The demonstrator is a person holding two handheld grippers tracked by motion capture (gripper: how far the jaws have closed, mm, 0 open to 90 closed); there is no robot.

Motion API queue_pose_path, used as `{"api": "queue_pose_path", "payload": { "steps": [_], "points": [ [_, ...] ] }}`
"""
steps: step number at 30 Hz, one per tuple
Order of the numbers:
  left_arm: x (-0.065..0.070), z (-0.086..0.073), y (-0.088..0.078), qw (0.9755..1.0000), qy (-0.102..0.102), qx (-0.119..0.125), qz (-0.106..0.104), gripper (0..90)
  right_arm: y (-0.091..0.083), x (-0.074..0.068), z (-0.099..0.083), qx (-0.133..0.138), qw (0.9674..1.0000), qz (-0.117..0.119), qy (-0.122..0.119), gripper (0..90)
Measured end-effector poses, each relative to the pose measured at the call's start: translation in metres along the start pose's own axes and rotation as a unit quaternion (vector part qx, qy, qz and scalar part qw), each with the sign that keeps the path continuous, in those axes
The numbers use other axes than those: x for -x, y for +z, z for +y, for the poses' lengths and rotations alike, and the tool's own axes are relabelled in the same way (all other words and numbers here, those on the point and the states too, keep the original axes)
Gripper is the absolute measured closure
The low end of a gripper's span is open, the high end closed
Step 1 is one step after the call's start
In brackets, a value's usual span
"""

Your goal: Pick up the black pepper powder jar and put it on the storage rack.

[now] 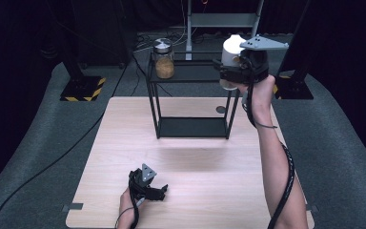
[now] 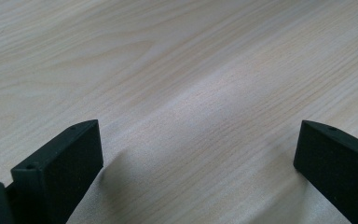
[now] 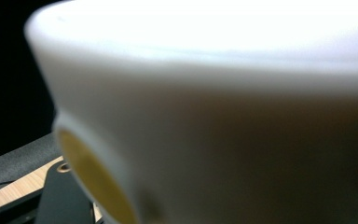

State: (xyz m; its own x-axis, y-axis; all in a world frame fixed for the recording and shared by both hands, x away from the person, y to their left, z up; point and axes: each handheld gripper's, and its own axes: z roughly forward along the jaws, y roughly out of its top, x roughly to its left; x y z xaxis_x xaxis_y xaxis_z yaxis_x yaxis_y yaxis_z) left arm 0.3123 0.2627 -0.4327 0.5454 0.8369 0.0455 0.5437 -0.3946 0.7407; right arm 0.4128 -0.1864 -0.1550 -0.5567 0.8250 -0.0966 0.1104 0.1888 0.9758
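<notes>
My right gripper (image 1: 229, 72) is raised at the right end of the black two-tier shelf (image 1: 190, 127), level with its top. It is shut on a jar with a white lid (image 1: 230, 49). Close up in the right gripper view, the jar's white lid (image 3: 214, 107) has yellowish contents showing beneath it. My left gripper (image 1: 159, 192) lies low on the wooden table (image 1: 205, 167) near the front edge. Its jaws stand wide open over bare wood, with nothing between the fingertips (image 2: 65, 158).
A glass jar with a silver lid (image 1: 164, 59) and brown contents stands on the shelf's top tier at the left. A small round disc (image 1: 220, 109) lies on the table right of the shelf. Grey carpet, cables and stand bases surround the table.
</notes>
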Motion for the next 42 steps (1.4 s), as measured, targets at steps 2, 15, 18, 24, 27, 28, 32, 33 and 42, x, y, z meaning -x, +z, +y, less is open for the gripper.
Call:
{"api": "queue_pose_path", "payload": {
  "steps": [2,15,18,24,27,28,32,33,42],
  "points": [
    [0.000,0.000,0.000,1.0000,0.000,0.000,0.000,0.6,0.002,0.003,0.002,0.000,1.0000,0.003,0.005,30.2],
    [0.001,0.000,0.000,1.0000,0.003,0.001,0.001,0.6,0.022,0.018,0.014,-0.015,0.9994,-0.001,0.031,30.2],
    [0.000,0.000,0.000,1.0000,0.003,0.000,0.000,0.6,0.029,0.023,0.016,-0.020,0.9990,-0.003,0.041,30.2],
    [0.000,0.000,0.000,1.0000,0.004,0.001,-0.001,0.6,0.044,0.030,0.020,-0.032,0.9979,0.000,0.056,30.2],
    [0.000,-0.001,0.000,1.0000,0.005,0.001,-0.001,0.6,0.051,0.028,0.023,-0.039,0.9978,-0.002,0.053,30.2],
    [0.000,0.000,-0.001,1.0000,0.006,0.001,-0.002,0.6,0.054,0.028,0.024,-0.042,0.9978,-0.003,0.052,30.2],
    [0.000,0.000,-0.001,1.0000,0.006,0.000,-0.002,0.6,0.062,0.026,0.027,-0.047,0.9977,-0.006,0.049,30.2],
    [0.000,0.000,-0.001,1.0000,0.006,0.000,-0.002,0.6,0.064,0.026,0.028,-0.050,0.9976,-0.006,0.047,30.2],
    [0.001,-0.001,-0.001,0.9999,0.010,0.001,-0.002,0.6,0.080,0.029,0.031,-0.063,0.9964,-0.019,0.054,30.2]
  ]
}}
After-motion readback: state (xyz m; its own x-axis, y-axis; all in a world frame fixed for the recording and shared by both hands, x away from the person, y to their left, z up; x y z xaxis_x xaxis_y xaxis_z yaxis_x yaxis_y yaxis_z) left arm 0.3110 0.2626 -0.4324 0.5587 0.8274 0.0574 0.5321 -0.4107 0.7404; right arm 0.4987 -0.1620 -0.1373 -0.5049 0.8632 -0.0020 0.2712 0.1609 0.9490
